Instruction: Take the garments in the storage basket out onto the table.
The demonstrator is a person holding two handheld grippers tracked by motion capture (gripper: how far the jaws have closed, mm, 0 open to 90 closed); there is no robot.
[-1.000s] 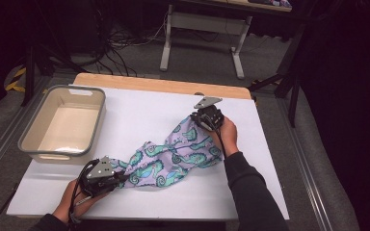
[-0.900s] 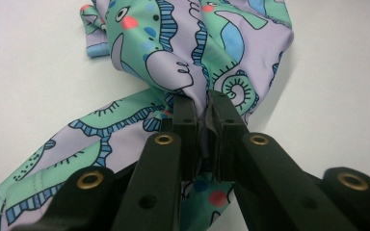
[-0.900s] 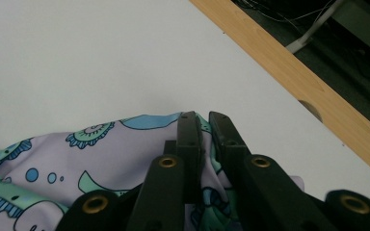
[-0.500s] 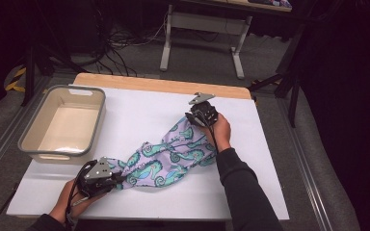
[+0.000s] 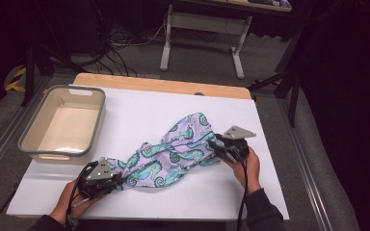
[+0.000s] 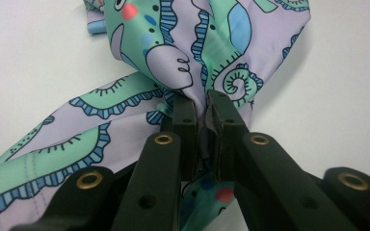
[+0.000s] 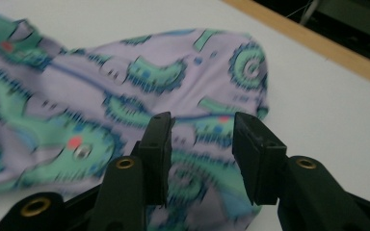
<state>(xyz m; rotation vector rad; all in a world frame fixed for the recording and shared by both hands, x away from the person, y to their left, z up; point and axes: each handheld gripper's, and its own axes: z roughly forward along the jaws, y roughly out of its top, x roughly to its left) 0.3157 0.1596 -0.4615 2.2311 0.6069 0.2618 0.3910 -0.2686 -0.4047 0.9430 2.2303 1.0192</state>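
Note:
A lilac cloth (image 5: 168, 154) printed with green seahorses lies stretched across the white table (image 5: 139, 110), from front left to middle right. My left gripper (image 5: 117, 180) is at its front-left end, shut on a bunched fold of the cloth (image 6: 173, 48), with the jaws (image 6: 202, 115) pinching it tight. My right gripper (image 5: 215, 147) is low at the cloth's right edge. Its jaws (image 7: 201, 132) have just been opening and now stand apart. The cloth (image 7: 125, 77) lies under and beyond the gap, and the pads are not pressing on it.
A grey plastic tub (image 5: 29, 144) stands at the table's back left with nothing in it. The table's wooden far edge (image 5: 164, 84) shows behind the white top. Metal frame legs (image 5: 166, 43) and cables are on the floor beyond.
My right gripper has let go of the cloth's far end and moved nearer, down to the cloth's right edge. The cloth has dropped flatter. The left gripper kept still.

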